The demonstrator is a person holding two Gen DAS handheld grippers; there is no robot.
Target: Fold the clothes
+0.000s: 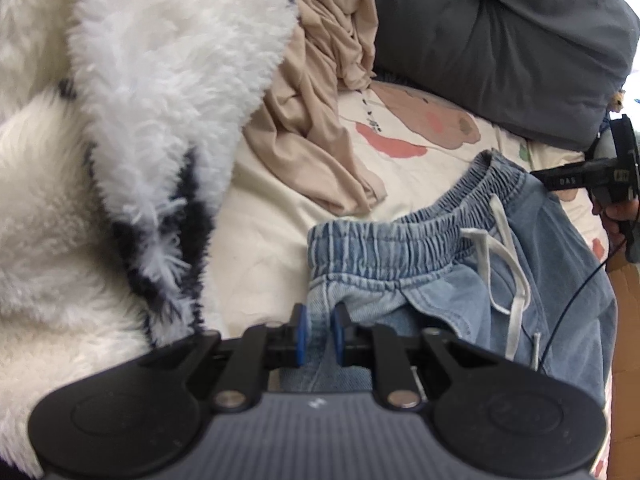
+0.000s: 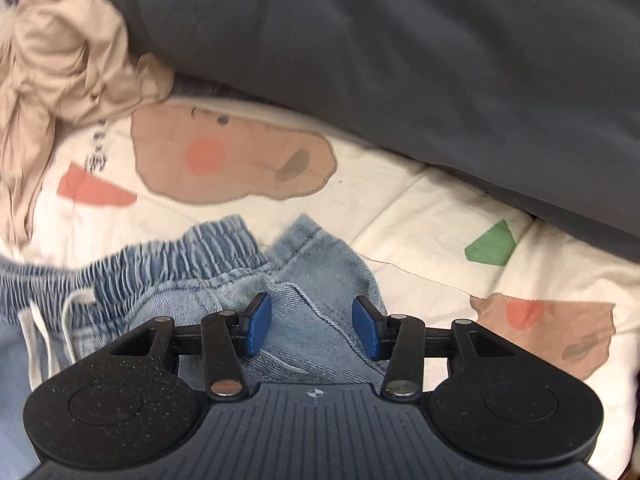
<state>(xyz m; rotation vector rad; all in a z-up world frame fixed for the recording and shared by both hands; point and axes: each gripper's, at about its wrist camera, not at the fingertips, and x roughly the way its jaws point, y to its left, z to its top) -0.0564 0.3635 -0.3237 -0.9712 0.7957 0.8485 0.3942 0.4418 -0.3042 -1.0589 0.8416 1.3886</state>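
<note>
On a cartoon-print bed sheet, item: pale denim trousers with elastic waistband and white drawstring; left gripper has its blue pads pinched together on a denim fold at 6 o'clock of its view, while right gripper hovers with fingers spread apart over the denim at the waistband's other end. Handling note, as a judgement: close the right fingers on one clean waistband edge, clear of the drawstring, then keep both grips level and taut. Left view alone shows a white fluffy garment at 10 o'clock; both show a beige garment, and the right view alone shows its own spread fingers.
</note>
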